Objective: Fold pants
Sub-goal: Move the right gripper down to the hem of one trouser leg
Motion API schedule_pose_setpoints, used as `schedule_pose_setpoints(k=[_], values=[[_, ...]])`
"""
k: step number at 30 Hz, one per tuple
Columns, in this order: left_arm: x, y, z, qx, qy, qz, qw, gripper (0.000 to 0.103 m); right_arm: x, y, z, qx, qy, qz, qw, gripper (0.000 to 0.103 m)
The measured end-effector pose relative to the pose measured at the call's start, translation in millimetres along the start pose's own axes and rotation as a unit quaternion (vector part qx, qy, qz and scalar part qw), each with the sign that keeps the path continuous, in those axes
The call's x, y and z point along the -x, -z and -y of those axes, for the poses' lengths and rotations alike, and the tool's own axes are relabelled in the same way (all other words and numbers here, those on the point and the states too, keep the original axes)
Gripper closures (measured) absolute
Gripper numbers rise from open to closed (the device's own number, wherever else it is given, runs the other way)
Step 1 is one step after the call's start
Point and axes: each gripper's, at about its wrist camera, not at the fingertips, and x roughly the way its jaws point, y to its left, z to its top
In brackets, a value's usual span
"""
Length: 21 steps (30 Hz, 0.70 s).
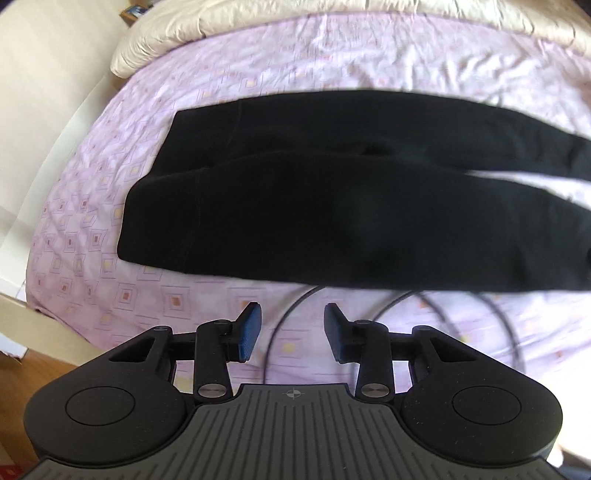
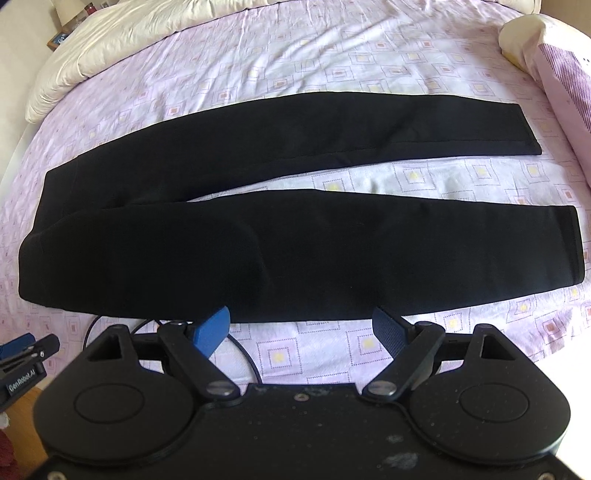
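My left gripper (image 1: 292, 330) points steeply down, its blue pads (image 1: 248, 332) facing each other across a moderate gap with nothing between them. My right gripper (image 2: 301, 328) also tips steeply downward, its fingers splayed wide in a broad V, and its blue pads (image 2: 212, 330) are clear of any contact. In the right wrist view, part of the left gripper's body shows far off to the left of my right fingers.

One pair of black pants (image 2: 258, 229), two tools (image 1: 292, 325) (image 2: 301, 328), one cream duvet (image 2: 122, 33), one pillow (image 2: 554, 62)
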Motion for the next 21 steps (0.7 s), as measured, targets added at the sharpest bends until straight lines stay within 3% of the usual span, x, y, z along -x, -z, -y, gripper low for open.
schedule_pose_setpoints(k=[5, 9, 16, 21], values=[[-11.6, -6.4, -15.6, -0.003, 0.031, -0.008, 0.9995, 0.066, -2.0, -11.9, -1.7, -0.033, 0.017, 0.005, 0.999, 0.014], [-19.8, -20.2, -6.5, -0.059, 0.058, 0.011, 0.9965, 0.066, -7.3, -12.2, 9.6, -0.093, 0.036, 0.006, 0.995, 0.014], [-39.2, -47.0, 19.8, -0.162, 0.109, 0.049, 0.9796, 0.066, -10.7, 1.1, 29.9, -0.181, 0.074, 0.032, 0.980, 0.023], [-53.8, -63.0, 39.2, -0.206, 0.128, 0.063, 0.9681, 0.066, -8.7, 21.4, 42.1, -0.252, 0.095, 0.036, 0.962, 0.024]])
